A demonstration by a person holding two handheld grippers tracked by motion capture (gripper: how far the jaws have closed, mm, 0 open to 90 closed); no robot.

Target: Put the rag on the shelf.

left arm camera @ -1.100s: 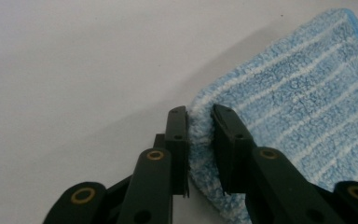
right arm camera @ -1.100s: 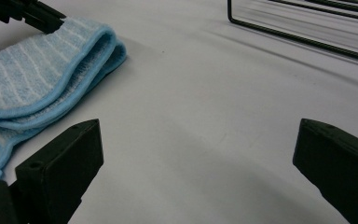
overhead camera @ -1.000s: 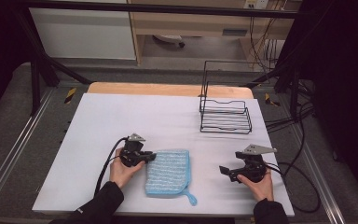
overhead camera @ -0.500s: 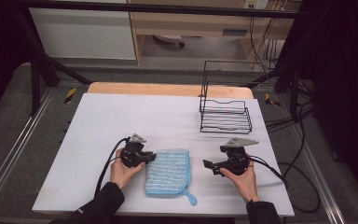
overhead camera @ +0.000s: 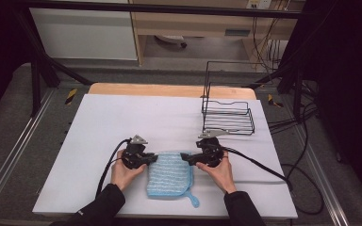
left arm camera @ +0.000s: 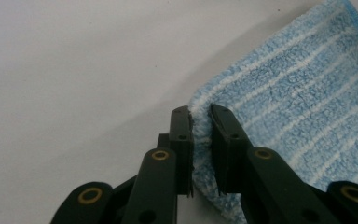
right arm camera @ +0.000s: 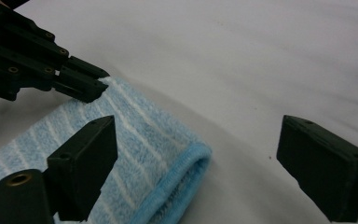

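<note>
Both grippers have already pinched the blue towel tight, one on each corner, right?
Not quite. Only the left gripper is pinched on the blue towel, at its corner. In the right gripper view, the right gripper has its jaws wide apart around the towel's other corner; they have just been closing but do not press on it.

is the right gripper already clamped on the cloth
No: in the right gripper view the right gripper has its jaws wide apart, with the cloth corner lying between them untouched.
</note>
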